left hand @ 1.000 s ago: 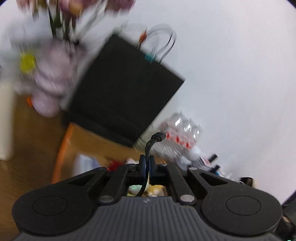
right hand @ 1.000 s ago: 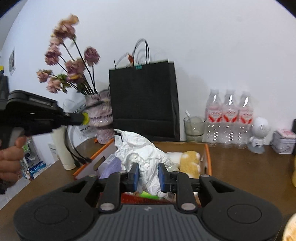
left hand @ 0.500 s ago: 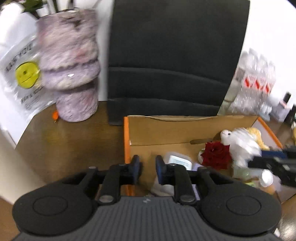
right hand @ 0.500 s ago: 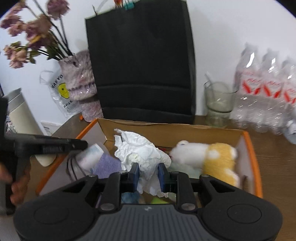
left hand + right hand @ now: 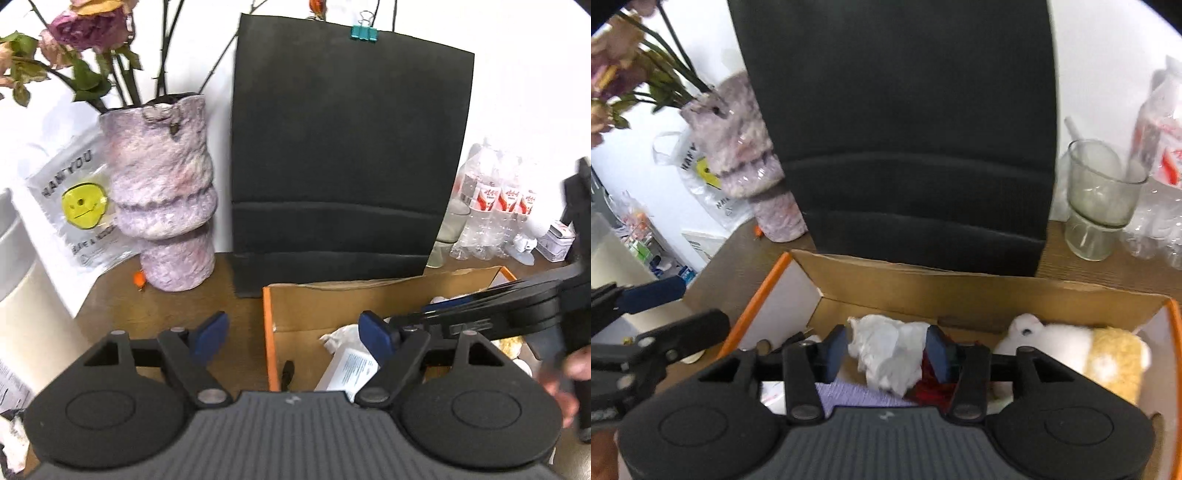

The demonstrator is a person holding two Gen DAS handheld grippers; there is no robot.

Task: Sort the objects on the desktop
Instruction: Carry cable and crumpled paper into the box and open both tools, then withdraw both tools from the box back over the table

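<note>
Two hand-held claws over an open cardboard box (image 5: 979,291) with orange-edged flaps, on a brown wooden desk (image 5: 177,306). The right gripper (image 5: 888,354) points down into the box, its jaws opening; a crumpled white tissue (image 5: 886,350) lies between the blue pads, and whether either pad still touches it cannot be told. Below the tissue lie a red item (image 5: 931,384) and a lilac cloth (image 5: 857,397); to the claw's right, inside the box, rests a white-and-yellow plush toy (image 5: 1078,350). The left gripper (image 5: 291,334) hovers over the box's left wall, its jaws opening wide with nothing clamped between them; a white labelled packet (image 5: 351,369) lies just beneath its right finger. Directly beyond both claws a black paper bag (image 5: 343,166) stands against the wall, touching the box's far flap and blocking the view behind. Left of the bag stands a mottled pink vase (image 5: 166,192) of dried flowers, with a plastic bag (image 5: 74,206) bearing a yellow face beside it. Right of the bag stand a glass cup (image 5: 1100,199) and water bottles (image 5: 498,206).
</note>
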